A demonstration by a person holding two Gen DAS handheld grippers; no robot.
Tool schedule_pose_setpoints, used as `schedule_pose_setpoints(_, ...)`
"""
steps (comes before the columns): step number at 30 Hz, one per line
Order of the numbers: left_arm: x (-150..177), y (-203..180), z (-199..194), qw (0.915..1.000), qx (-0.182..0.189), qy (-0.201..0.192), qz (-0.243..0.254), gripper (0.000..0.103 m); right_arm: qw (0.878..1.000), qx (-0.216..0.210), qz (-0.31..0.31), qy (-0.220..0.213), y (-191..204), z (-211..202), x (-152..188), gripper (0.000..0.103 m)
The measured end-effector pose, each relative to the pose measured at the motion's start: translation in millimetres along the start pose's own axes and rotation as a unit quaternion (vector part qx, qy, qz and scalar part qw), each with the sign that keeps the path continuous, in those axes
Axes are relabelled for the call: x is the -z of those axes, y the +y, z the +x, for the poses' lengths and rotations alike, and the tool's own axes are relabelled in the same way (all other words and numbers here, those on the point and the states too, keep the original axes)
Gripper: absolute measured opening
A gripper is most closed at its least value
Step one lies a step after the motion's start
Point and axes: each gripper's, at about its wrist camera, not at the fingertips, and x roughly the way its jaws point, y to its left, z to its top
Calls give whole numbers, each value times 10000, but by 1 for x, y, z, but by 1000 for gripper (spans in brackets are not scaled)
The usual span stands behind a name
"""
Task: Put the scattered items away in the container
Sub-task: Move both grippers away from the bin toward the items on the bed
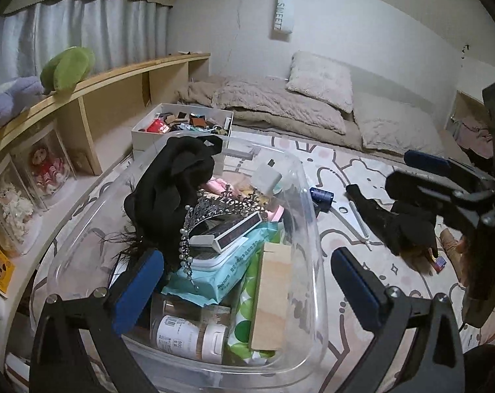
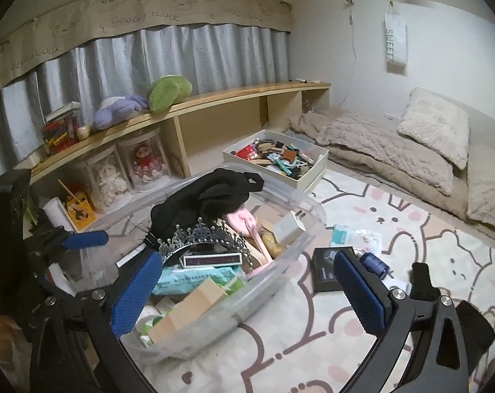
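Left gripper [image 1: 247, 281] jaws fully apart, nothing btwn pads, hovering over clear plastic container [image 1: 308, 203] w/o touching rim or contents. Right gripper [image 2: 249, 290] likewise wide apart, empty, one blue pad over bin's near corner, other over rug [image 2: 313, 337]. Container on rug, heaped: black cloth [image 1: 172, 177] on top at far side, silver tiara [image 1: 211, 209] leaning against it, slim dark box w/ white sleeve [image 1: 231, 229] under tiara, blue wipes pack [image 1: 234, 262], wooden block [image 1: 273, 294] upright at right wall, green-dotted pack [image 1: 244, 314], white jar [image 1: 188, 334] on its side at near end, white charger cube [image 1: 265, 177] by far rim. Still loose on rug, right of bin: blue thread spool [image 1: 321, 195] just beside wall, black flat box [image 2: 329, 270], black glove-like cloth [image 1: 378, 209], small packet [image 2: 349, 234]. White cardboard box [image 2: 309, 177] of odds and ends further back, apart from bin.
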Motion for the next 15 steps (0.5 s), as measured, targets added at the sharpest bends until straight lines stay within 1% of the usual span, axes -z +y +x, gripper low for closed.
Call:
schedule_pose_setpoints(9,7,-5,-3,9997,215,-77,-56,103,9992,312,-163,170,3,-16,18,103)
schedule_pose_setpoints(15,10,-9,-2,9991,388,-111,-95,103,9986,465,-128,237,-1,-22,26,103)
